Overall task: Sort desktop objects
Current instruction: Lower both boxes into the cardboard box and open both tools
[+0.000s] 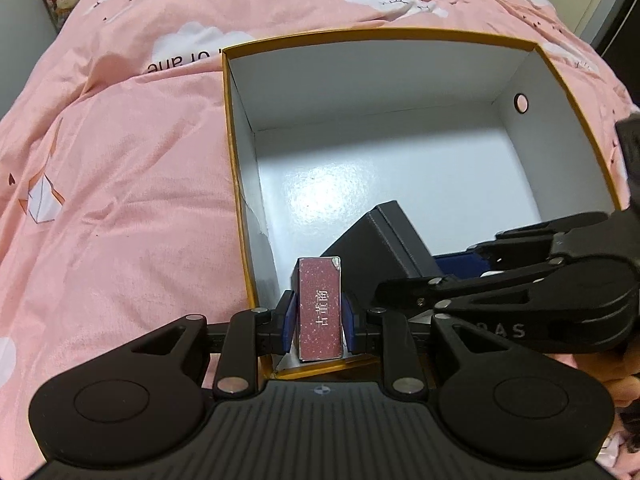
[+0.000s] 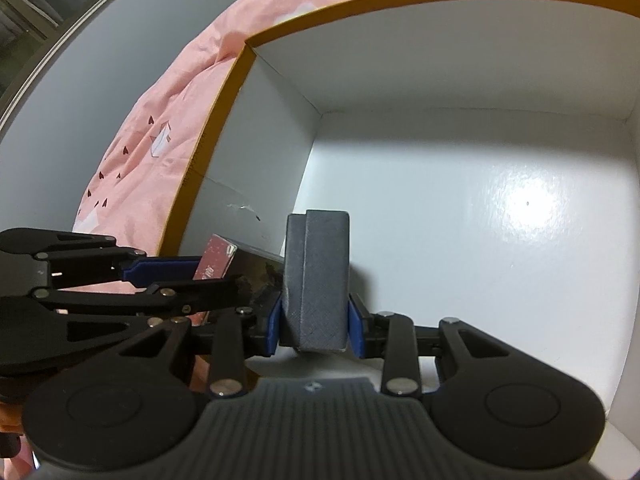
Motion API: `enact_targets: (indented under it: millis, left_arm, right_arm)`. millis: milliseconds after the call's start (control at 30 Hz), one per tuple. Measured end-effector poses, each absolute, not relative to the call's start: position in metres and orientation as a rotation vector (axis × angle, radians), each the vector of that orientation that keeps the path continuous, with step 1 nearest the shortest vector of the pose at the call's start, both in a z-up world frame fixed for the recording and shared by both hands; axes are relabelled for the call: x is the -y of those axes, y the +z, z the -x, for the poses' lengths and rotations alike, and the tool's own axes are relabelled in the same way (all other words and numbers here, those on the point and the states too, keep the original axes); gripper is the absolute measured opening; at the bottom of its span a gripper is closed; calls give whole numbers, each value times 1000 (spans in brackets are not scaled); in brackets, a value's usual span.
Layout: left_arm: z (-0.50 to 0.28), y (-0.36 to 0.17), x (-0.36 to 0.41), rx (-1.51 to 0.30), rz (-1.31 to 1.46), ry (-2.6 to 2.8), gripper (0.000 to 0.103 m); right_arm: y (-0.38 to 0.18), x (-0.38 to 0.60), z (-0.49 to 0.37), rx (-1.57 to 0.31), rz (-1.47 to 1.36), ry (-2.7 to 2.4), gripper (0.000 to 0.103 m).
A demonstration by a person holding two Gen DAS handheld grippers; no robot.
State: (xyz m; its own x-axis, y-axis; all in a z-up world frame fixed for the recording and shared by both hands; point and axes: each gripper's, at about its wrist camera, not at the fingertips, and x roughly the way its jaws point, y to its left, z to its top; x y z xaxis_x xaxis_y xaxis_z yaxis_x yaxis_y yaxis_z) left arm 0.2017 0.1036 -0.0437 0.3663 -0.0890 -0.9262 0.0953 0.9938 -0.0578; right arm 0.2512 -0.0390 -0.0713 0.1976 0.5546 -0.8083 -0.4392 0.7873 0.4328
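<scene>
A small maroon box (image 1: 320,309), a speckled cardboard oblong with pale characters down its face, stands upright between the blue pads of the left gripper (image 1: 319,322), whose fingers are clamped on its two long sides; it hangs just inside the near left corner of the open box (image 1: 239,184), a glint of foil at its top corner. Just beside it, a dark grey box (image 2: 316,280), matte and finely cross-hatched with a raised seam running down its front, is pinched between the blue pads of the right gripper (image 2: 316,326); it too sits inside the big box, tilted, near the same front corner; whether either small box touches the floor cannot be told. The two grippers lie close together, black jointed linkages almost crossing. The open box is rectangular, with mustard-yellow rim and outer walls, a glossy white inside that throws back a lamp's glare, a creased, scuffed left wall and a round hole in its right wall; it rests on a rumpled pink quilt (image 1: 120,160) printed with white clouds, tiny hearts and folded-paper shapes.
</scene>
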Motion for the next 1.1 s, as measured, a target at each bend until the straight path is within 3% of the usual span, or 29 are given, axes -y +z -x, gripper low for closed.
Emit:
enact_targets:
  millis: [400, 633, 767, 1100]
  left_arm:
    - [-182, -5, -138, -1050, 55, -90, 27]
    - [-175, -17, -153, -1121, 135, -112, 27]
    - [-181, -23, -157, -1163, 201, -171, 27]
    - [-180, -23, -156, -1125, 187, -123, 27]
  right_arm:
    - [-71, 27, -255, -1221, -107, 682, 37]
    - [-72, 13, -249, -1277, -161, 721, 45]
    - [-69, 8, -258, -1353, -228, 767, 43]
    - [-67, 12, -259, -1316, -161, 807, 43]
